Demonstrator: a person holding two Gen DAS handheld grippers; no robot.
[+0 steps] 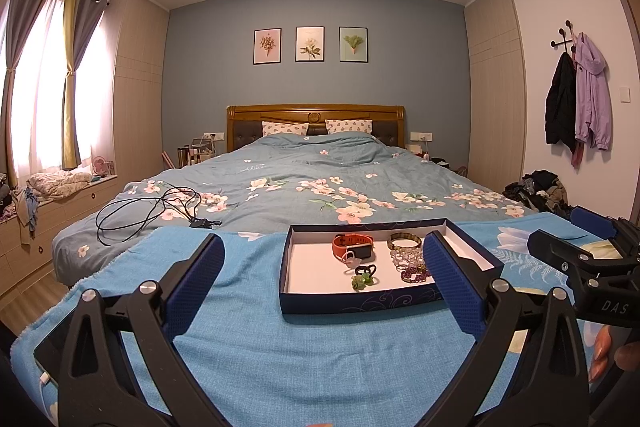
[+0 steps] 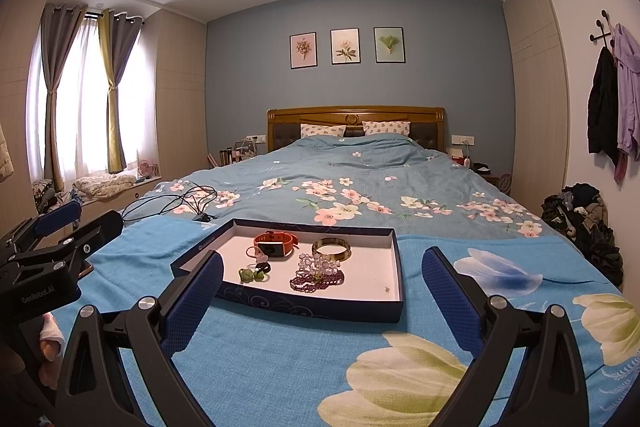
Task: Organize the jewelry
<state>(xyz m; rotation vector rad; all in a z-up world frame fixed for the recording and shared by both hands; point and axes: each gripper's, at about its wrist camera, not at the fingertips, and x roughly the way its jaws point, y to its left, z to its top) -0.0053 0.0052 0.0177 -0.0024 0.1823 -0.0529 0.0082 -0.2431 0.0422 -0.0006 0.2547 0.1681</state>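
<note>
Blue terry cloth covers the near end of the bed, with a black cable coiled on the floral duvet at far left; the left gripper is spread wide with nothing held, hovering short of the navy tray, its body reading "GenRobot.AI" in the right wrist view. Inside the tray, left to right: green beads touching a black ring, an orange-strapped watch, purple and clear bead bracelets piled together, and a gold bangle. Right gripper is likewise wide apart and empty, just short of the tray, marked "DAS" in the left wrist view.
</note>
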